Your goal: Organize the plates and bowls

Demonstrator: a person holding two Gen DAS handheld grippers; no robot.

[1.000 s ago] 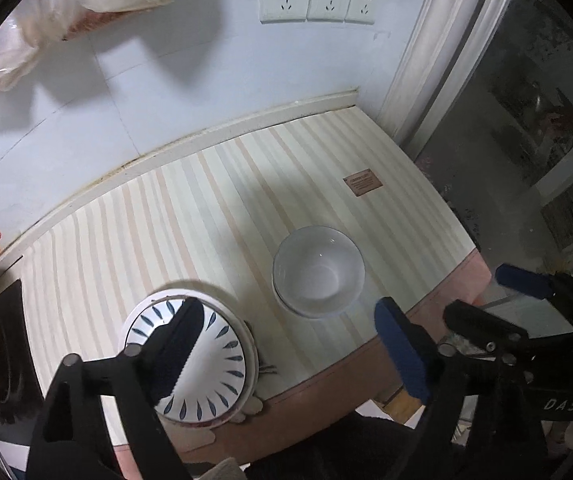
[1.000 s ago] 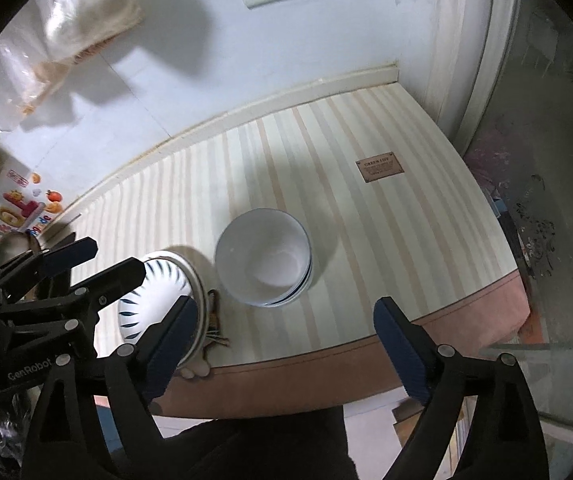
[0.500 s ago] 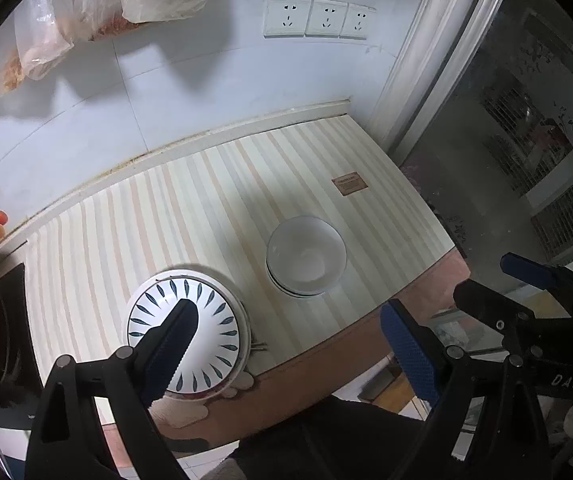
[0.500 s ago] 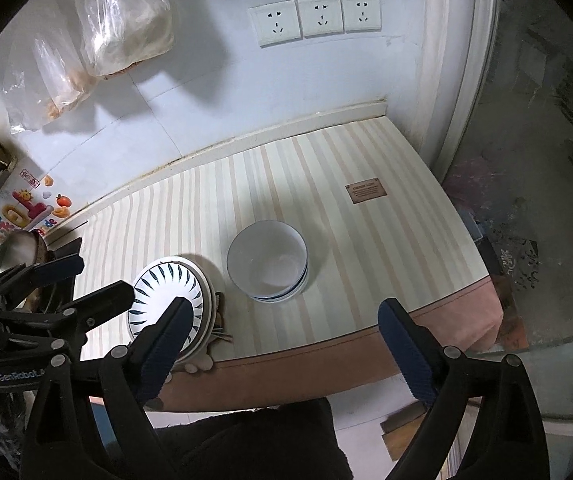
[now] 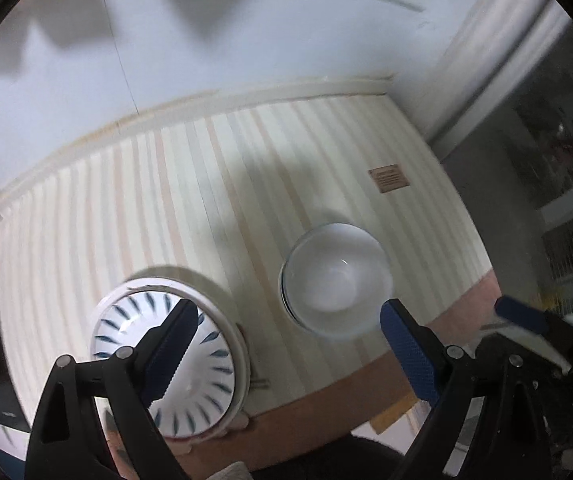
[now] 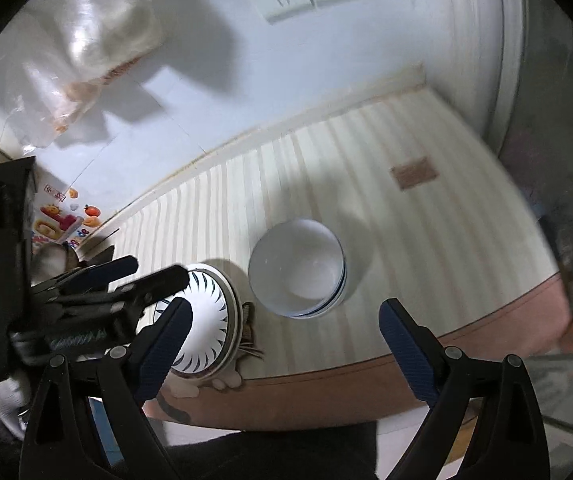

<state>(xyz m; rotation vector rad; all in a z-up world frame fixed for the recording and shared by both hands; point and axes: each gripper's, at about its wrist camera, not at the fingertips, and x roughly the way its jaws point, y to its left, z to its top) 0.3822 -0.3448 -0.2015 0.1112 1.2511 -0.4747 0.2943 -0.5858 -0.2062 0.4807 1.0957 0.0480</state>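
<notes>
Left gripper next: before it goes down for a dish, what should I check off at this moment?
1. Left gripper open, nothing between its fingers: ok.
2. Right gripper open and empty: ok.
3. White bowls sit nested and upright on the striped counter: ok.
4. Blue-leaf plate rests flat on its stack near the counter's front edge: ok.
5. Which dish the left gripper is aimed at: cannot tell; the gap spans both plate and bowls.
6. Image sharpness for judging contact: not ok, both views blurred.

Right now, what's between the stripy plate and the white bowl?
Mostly bare striped counter between the plate and the bowl; something small and dark pokes out beside the plate, clearest in the right wrist view.
</notes>
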